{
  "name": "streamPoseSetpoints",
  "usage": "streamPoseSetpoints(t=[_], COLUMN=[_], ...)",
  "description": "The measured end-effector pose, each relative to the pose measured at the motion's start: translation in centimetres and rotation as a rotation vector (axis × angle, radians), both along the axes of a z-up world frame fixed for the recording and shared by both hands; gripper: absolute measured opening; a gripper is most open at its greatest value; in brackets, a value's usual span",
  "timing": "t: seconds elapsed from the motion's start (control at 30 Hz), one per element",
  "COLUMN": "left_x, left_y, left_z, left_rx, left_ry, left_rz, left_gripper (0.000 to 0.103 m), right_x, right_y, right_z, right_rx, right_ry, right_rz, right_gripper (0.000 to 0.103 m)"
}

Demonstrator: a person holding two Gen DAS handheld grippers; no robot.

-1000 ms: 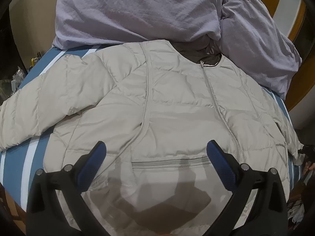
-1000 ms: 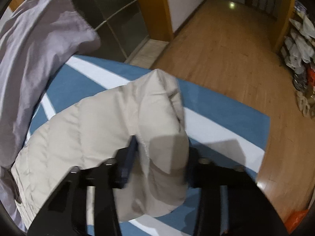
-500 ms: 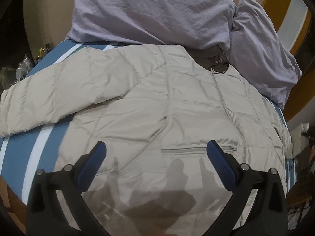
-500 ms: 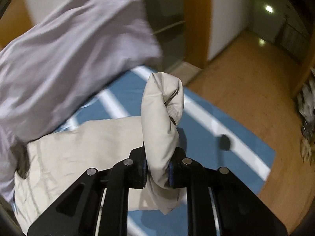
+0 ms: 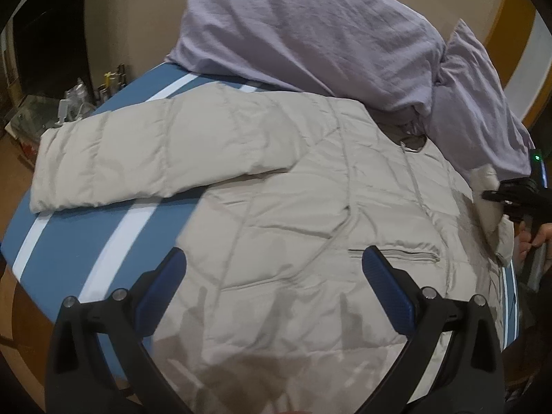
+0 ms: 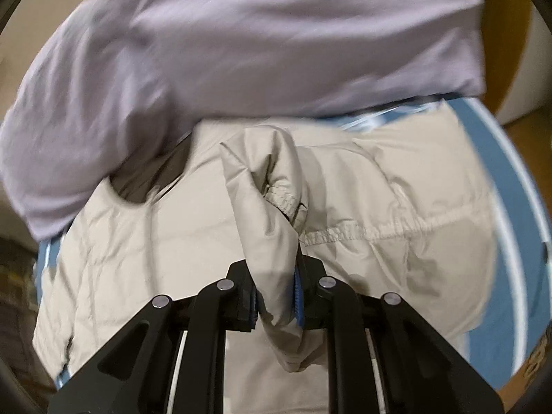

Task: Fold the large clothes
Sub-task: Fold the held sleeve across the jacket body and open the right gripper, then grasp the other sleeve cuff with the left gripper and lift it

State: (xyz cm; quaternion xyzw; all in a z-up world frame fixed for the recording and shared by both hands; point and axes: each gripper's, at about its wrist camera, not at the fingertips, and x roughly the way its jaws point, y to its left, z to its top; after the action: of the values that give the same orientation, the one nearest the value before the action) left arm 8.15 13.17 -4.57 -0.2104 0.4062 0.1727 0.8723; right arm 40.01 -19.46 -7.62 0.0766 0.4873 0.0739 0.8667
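The beige quilted puffer jacket [image 5: 283, 207] lies face-up on the blue striped bed [image 5: 69, 241], left sleeve [image 5: 138, 158] unfolded. Left gripper [image 5: 274, 276] hovers released; right gripper [image 6: 276, 296] clenches the other sleeve's cuff [image 6: 272, 207] over the jacket's chest.

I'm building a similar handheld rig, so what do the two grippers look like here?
Both are matte black plastic. The left gripper has two angled arms with round silver pins at the joints and dark blue ribbed pads on the fingers. The right gripper has the same black linkage bars, silver pins and blue pads. In the left wrist view, a small green light glows on the right gripper's body.
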Motion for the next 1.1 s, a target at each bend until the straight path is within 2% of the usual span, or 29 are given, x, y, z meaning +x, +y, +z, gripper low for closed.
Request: streamPoseSetpoints(t=[0.17,0.33,0.5,0.7,0.73,0.8,0.83,0.87,1.0,1.1], left_x=[-0.9,-1.6,-1.9,-1.7,-1.7,-1.6,-1.5,-1.5,-1.2,-1.0], left_y=[1.1,2.0,2.4,2.3,2.3,2.5,2.7,2.8,3.9,4.9], left_z=[0.0,0.1,0.1,0.0,0.0,0.0,0.0,0.0,0.1,0.1], left_rx=[0.004,0.006,0.004,0.008,0.011,0.014,0.013,0.014,0.025,0.04], left_ry=[0.001,0.002,0.003,0.007,0.007,0.007,0.007,0.008,0.009,0.011], left_rz=[0.027,0.05,0.061,0.052,0.05,0.052,0.053,0.057,0.079,0.101], left_gripper=[0.101,0.101,0.101,0.101,0.101,0.101,0.101,0.101,0.101,0.101], right_x=[-1.6,-2.3,-2.9,-3.0,-3.0,-3.4,-3.4,-3.5,-3.4,-2.8], right_y=[6.7,11.0,13.4,15.6,15.7,15.6,15.5,15.2,13.2,11.3], right_z=[-1.8,-1.5,-1.5,-4.6,-4.8,-4.4,-4.1,-3.4,-1.4,-1.6], right_rx=[0.011,0.033,0.083,0.031,0.032,0.031,0.038,0.05,0.063,-0.008], right_ry=[0.045,0.041,0.045,0.087,0.08,0.065,0.066,0.056,-0.053,-0.096], right_rz=[0.113,0.18,0.209,0.253,0.258,0.285,0.299,0.308,0.277,0.189], right_gripper=[0.016,0.016,0.016,0.019,0.023,0.04,0.058,0.065,0.066,0.066])
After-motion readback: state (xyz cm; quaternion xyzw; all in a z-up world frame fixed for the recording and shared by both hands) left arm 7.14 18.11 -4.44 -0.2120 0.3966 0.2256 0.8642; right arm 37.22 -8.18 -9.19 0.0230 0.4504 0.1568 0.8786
